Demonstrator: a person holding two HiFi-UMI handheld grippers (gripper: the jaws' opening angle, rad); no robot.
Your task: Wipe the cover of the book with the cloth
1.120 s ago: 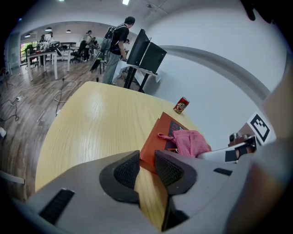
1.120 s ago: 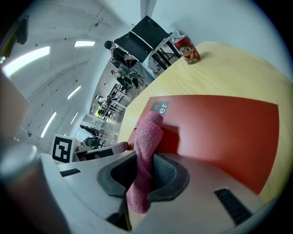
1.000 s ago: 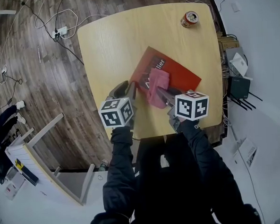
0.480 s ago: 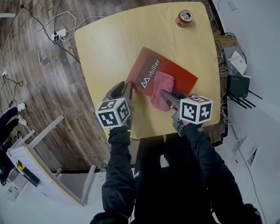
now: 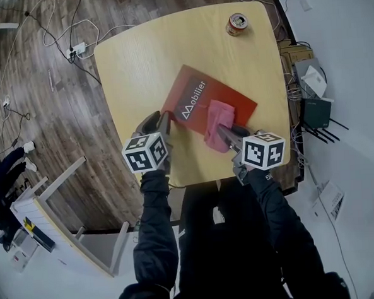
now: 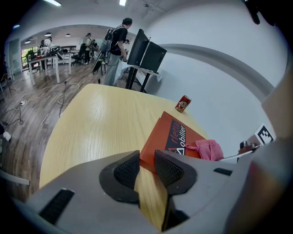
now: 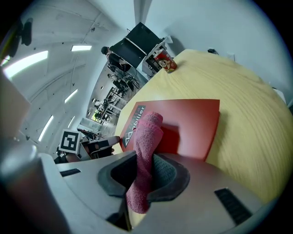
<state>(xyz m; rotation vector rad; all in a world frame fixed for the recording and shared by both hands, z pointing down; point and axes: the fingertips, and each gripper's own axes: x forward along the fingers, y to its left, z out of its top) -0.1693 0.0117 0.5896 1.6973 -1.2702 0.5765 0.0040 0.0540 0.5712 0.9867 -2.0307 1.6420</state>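
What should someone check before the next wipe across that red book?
1. Cloth gripped by the right tool: ok, jaws shut on it.
2. Cloth resting on the book cover: ok.
3. Left tool at the book's near corner, jaws slightly apart; whether it pins the book: cannot tell.
4. Cover beside the cloth bare of other things: ok.
5. Can out of the wiping path: ok, it stands near the far edge of the table.
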